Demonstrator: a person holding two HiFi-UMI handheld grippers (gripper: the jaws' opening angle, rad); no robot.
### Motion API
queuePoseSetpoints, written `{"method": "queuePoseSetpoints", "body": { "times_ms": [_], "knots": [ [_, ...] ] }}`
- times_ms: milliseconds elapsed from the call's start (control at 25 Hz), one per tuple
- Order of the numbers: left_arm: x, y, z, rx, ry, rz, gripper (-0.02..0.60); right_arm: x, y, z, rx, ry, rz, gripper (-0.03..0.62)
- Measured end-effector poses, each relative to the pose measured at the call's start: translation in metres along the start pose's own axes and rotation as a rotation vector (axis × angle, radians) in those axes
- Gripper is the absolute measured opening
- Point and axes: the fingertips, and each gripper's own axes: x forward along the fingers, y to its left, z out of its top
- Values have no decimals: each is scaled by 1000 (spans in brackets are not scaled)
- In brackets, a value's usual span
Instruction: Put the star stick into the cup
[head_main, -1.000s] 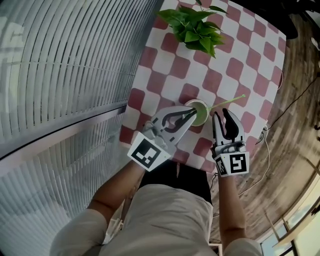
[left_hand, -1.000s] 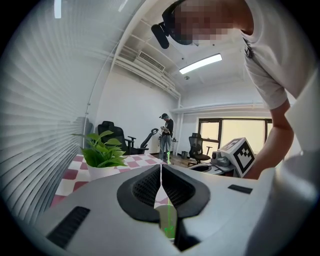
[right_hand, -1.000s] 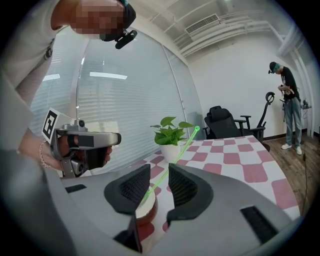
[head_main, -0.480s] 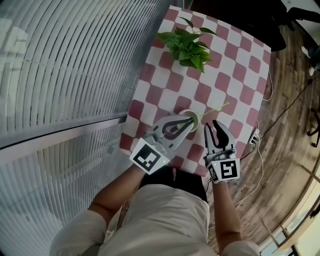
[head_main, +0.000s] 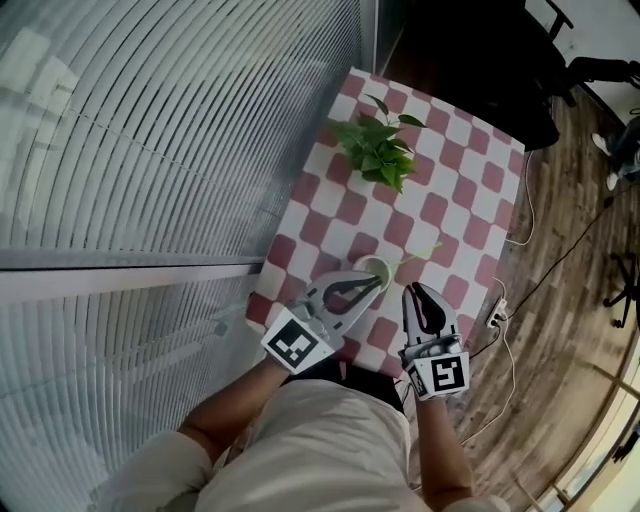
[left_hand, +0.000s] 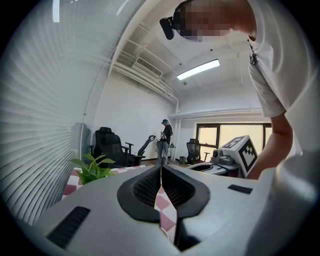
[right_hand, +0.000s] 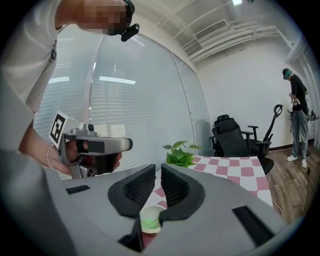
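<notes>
A pale green cup (head_main: 372, 269) stands near the front edge of the red-and-white checked table (head_main: 450, 190). The thin green star stick (head_main: 416, 255) stands in it and leans out to the right. My left gripper (head_main: 377, 281) hovers just short of the cup on its near side, shut with nothing between its pads (left_hand: 161, 167). To the cup's right and nearer the table edge, my right gripper (head_main: 416, 291) holds nothing, its jaws a narrow gap apart (right_hand: 156, 168). In the right gripper view, the cup (right_hand: 149, 220) shows low between the jaws.
A leafy potted plant (head_main: 380, 150) stands at the table's far left. A slatted glass wall (head_main: 150, 150) runs along the left. Cables and a power strip (head_main: 495, 312) lie on the wooden floor at right. Office chairs (right_hand: 232, 135) and a standing person (right_hand: 299, 120) are far off.
Both grippers have drawn back from the cup toward the table's near edge, and the head view has pulled away. The stick stays leaning in the cup.
</notes>
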Motion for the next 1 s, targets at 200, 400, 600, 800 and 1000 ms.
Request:
{"method": "queuePoseSetpoints", "body": {
  "times_ms": [200, 400, 600, 800, 1000],
  "knots": [
    [-8, -7, 22, -12, -19, -5, 37, -9, 10, 36, -19, -26, 13, 49],
    [-10, -14, 40, -50, -39, -14, 32, -17, 14, 68, -28, -43, 10, 44],
    [-11, -21, 62, -79, -64, -27, 32, -25, 22, 104, -65, -47, 26, 40],
    [-11, -31, 73, -54, -38, -46, 32, -33, 28, 128, -98, -61, 31, 38],
    [-12, -37, 85, -61, -21, -55, 32, -38, 33, 143, -105, -72, 29, 37]
  ]
}}
